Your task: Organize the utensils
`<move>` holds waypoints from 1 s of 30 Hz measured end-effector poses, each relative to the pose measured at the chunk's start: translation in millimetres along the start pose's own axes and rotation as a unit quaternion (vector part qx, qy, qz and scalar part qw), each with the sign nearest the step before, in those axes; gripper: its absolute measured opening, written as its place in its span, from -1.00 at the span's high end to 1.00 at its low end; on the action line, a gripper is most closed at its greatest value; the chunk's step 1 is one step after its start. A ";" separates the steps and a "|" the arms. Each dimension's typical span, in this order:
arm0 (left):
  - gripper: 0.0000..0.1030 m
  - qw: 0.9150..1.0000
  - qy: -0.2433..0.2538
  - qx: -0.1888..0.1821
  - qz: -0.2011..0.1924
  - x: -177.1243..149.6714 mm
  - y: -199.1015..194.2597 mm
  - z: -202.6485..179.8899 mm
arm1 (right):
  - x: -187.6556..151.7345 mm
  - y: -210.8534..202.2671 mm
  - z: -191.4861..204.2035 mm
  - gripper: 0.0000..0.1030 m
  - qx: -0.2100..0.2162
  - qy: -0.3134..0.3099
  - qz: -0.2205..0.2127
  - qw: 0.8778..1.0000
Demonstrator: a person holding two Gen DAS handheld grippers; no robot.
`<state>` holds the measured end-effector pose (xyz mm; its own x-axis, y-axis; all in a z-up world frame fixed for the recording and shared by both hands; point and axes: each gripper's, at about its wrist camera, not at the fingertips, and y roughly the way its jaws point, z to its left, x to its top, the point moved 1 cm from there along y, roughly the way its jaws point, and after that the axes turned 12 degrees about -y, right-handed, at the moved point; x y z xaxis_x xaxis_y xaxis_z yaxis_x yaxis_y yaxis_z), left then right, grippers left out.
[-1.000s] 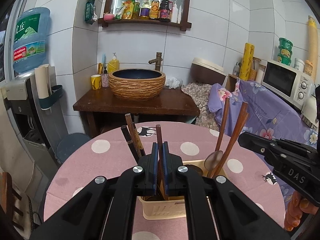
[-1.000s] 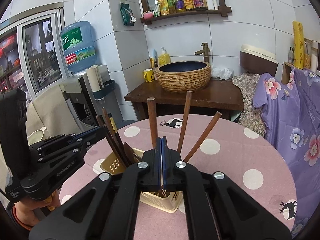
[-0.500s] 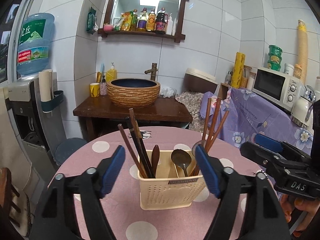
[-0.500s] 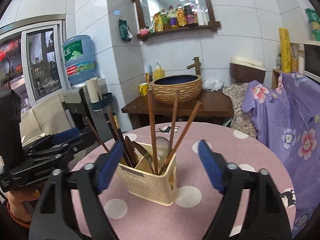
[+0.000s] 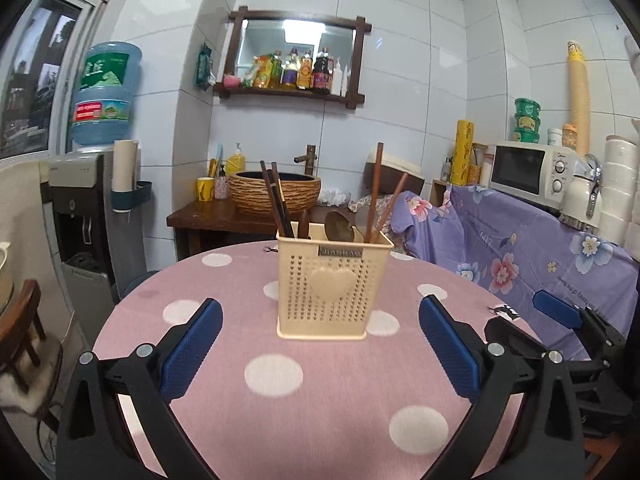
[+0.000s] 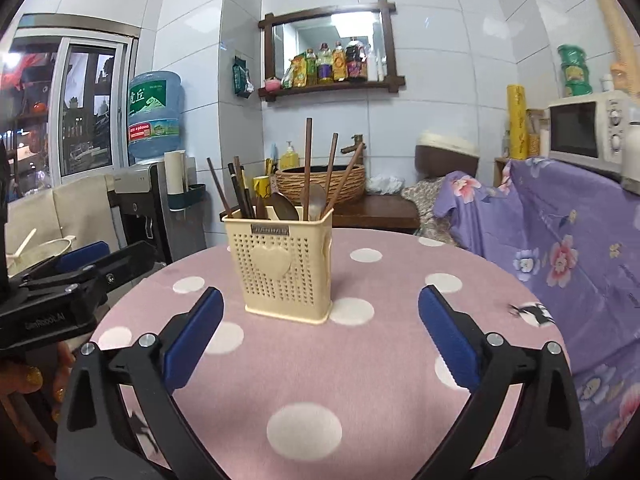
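Utensil basket [image 5: 333,286] ahead of both wide-apart, empty claws, left [image 5: 320,344] and right [image 6: 320,340].

Cream perforated basket [image 5: 332,284] on pink white-dotted tablecloth [image 5: 224,408]; purple floral cloth [image 5: 520,248]; dark brown utensils [image 5: 276,196].

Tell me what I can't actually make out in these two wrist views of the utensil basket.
- Lower ends of the chopsticks and wooden handles: both views, hidden by the utensil basket wall.
- Dividers inside the basket: both views, hidden below the rim, so compartments cannot be told.
- Label plate on the basket: lettering too small and blurred.
- Left tongs and right tongs: bodies cut off by the bottom edge.
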<state>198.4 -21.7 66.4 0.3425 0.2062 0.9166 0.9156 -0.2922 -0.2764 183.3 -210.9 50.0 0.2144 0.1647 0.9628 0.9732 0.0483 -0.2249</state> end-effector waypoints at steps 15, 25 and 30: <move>-0.90 0.996 -0.013 0.029 -0.085 -108.1 -137.3 7.5 | -89.4 -146.1 86.3 -0.89 0.035 -0.078 -0.067 0.994; -0.90 0.994 -0.019 0.050 -0.094 -124.5 -158.0 11.5 | -95.0 -162.5 75.3 -0.89 -0.015 -0.082 -0.078 0.993; -0.90 0.993 -0.022 0.063 -0.095 -128.1 -162.2 14.3 | -95.8 -158.4 68.0 -0.89 -0.015 -0.069 -0.068 0.995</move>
<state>9.0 12.6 -10.3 0.1679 0.2872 0.9430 0.9826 -0.1255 -0.1367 3.0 -167.3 -16.8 0.0686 0.2921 0.9539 0.9950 0.0496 -0.0867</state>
